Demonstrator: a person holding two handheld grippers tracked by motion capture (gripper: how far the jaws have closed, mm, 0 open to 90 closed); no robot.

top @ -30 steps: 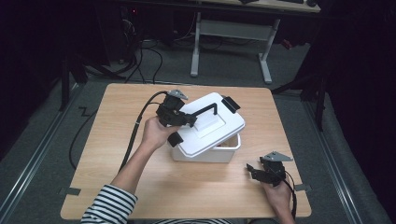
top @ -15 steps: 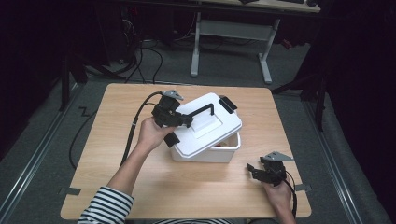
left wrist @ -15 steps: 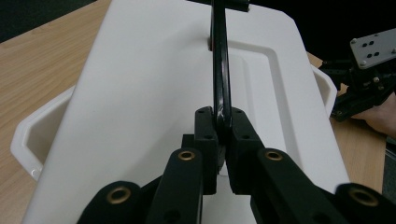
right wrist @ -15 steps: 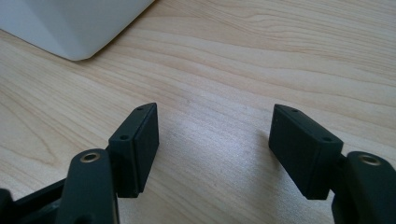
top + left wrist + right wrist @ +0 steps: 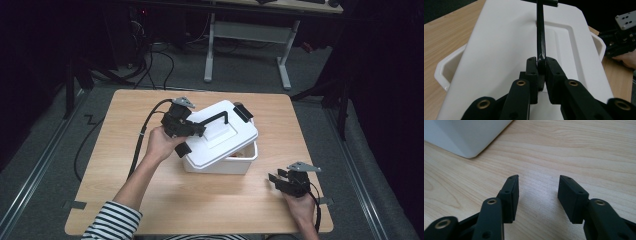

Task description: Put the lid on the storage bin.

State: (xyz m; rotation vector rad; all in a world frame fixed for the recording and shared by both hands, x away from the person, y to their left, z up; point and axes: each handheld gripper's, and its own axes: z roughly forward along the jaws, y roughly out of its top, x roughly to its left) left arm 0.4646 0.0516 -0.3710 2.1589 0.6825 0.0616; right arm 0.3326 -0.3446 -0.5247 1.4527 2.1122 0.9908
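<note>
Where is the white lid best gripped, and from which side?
By its black handle, the raised thin bar along the middle of the white lid; the flat top offers little else to pinch. Come from the handle's left end, as the left gripper does, jaws shut across the bar.

The white box [image 5: 225, 162] sits mid-table; its white lid [image 5: 220, 132], with 1 black handle [image 5: 215, 119], lies skewed and tilted across the rim.

A dim lab or workroom: a wooden desk [image 5: 200, 200] stands on grey carpet [image 5: 50, 145], a metal-legged bench [image 5: 247, 30] beyond its far edge, black cables [image 5: 165, 60] on the floor, tape marks [image 5: 75, 204] by its near-left corner.
</note>
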